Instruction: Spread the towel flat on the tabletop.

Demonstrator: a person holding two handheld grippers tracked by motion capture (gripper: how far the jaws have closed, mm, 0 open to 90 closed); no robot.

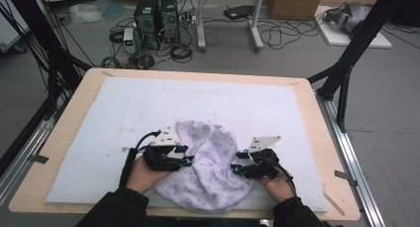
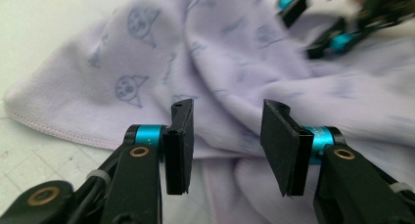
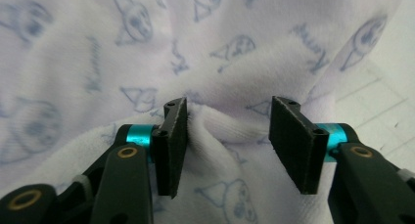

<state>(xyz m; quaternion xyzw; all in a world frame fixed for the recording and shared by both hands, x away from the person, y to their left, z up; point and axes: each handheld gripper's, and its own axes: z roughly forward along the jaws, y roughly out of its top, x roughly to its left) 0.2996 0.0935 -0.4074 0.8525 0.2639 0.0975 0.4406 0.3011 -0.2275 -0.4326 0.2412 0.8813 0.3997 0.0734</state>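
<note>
**Both grippers stand part open at a crumpled lilac cloth**

The left gripper [image 1: 184,155] sits at the left edge of a pale lilac cloth printed with small cat faces [image 1: 208,167]; the right gripper [image 1: 240,162] sits at its right edge, and the two point inward at each other across the bunched fabric. The cloth lies crumpled between them on a white foam mat [image 1: 124,118] that covers a wooden table [image 1: 69,113], close to the person's side.

In the left gripper view the left gripper [image 2: 226,145] has its jaws about half apart with open space between the pads. The cloth [image 2: 161,72] lies just ahead of and under the tips, a stitched hem running off to the left of the jaws. The right gripper [image 2: 323,23] shows blurred farther off, beyond the folds.

In the right gripper view the right gripper [image 3: 229,145] also has its jaws about half apart. A raised fold of the cloth [image 3: 220,123] sits between them, touching the left pad and clear of the right one, so nothing is pinched.
</note>
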